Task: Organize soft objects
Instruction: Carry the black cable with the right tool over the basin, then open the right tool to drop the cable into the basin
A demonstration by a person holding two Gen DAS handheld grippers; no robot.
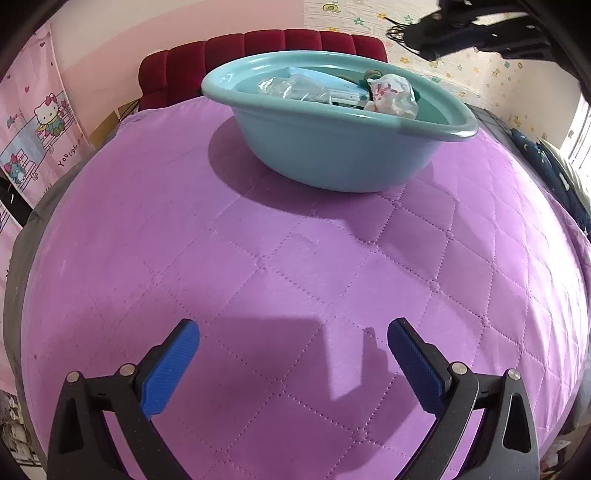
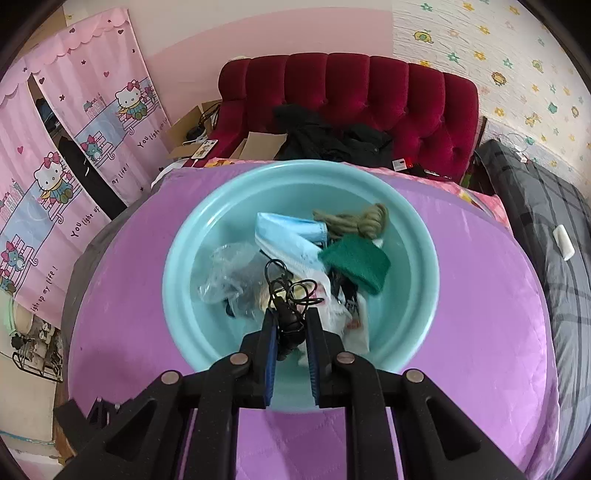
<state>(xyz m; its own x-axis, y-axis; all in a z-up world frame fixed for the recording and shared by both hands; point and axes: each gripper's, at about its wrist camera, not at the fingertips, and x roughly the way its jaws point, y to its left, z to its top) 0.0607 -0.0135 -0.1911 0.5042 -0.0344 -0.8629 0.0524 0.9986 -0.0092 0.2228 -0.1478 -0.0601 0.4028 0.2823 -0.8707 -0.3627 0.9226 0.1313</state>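
Note:
A light blue basin (image 2: 192, 258) stands on the purple quilted cover (image 1: 258, 277). Inside lie a green cloth (image 2: 358, 264), an olive yarn bundle (image 2: 354, 221), a blue face mask (image 2: 291, 236), a clear plastic bag (image 2: 229, 277) and a white plastic bag (image 2: 351, 317). My right gripper (image 2: 290, 314) hangs above the basin, shut on a bundle of thin black cord (image 2: 288, 295) whose loops stick out past the fingertips. In the left wrist view the basin (image 1: 332, 147) sits far ahead and the right gripper (image 1: 443, 33) shows at the top right. My left gripper (image 1: 293, 332) is open over bare quilt.
A red tufted sofa (image 2: 369, 92) with dark clothes and cardboard boxes stands behind the bed. Pink cartoon curtains (image 2: 74, 166) hang at the left. A grey plaid blanket (image 2: 546, 221) with a small white object lies at the right.

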